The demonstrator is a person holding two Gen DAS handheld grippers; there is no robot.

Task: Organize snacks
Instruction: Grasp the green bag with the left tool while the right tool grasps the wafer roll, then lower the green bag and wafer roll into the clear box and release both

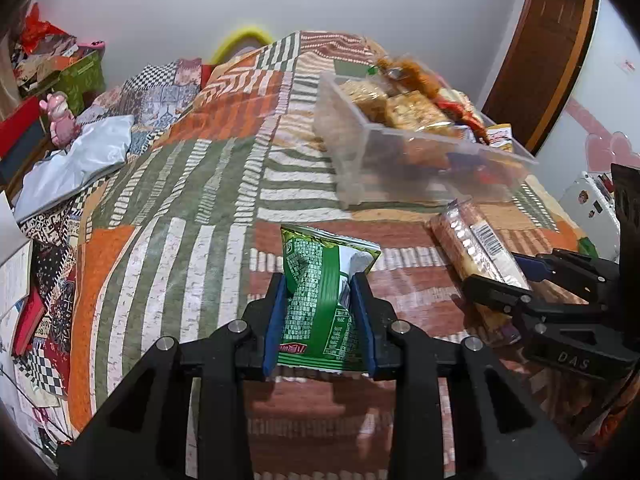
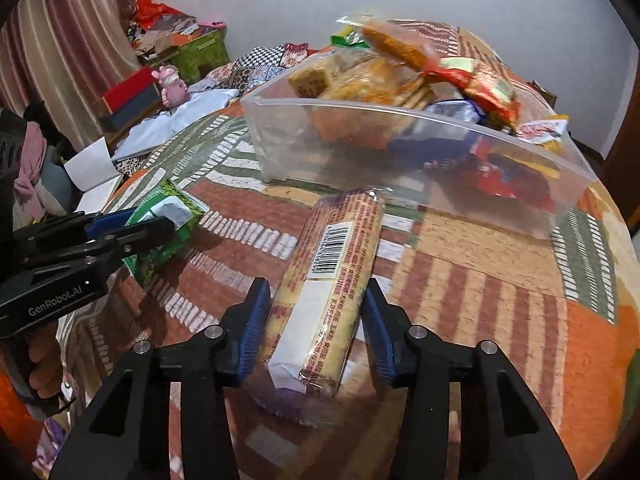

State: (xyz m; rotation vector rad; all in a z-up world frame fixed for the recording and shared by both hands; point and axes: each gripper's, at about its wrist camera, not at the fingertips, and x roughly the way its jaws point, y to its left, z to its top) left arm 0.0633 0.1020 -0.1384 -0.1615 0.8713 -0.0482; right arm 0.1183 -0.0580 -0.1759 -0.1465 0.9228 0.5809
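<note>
My left gripper (image 1: 320,284) is shut on a green snack bag (image 1: 320,292) and holds it above the patterned bedspread; the bag also shows in the right wrist view (image 2: 164,224). My right gripper (image 2: 316,296) is shut on a long cracker pack (image 2: 332,280) with a barcode label, also seen in the left wrist view (image 1: 476,248). A clear plastic bin (image 1: 360,148) heaped with snack packs stands on the bed just beyond both grippers, also in the right wrist view (image 2: 280,140).
The patchwork bedspread (image 1: 180,220) covers the bed. A white pillow (image 1: 76,164), a pink toy (image 1: 60,120) and boxes lie at the left side. A wooden door frame (image 1: 552,60) stands at right. Books lie at the left edge.
</note>
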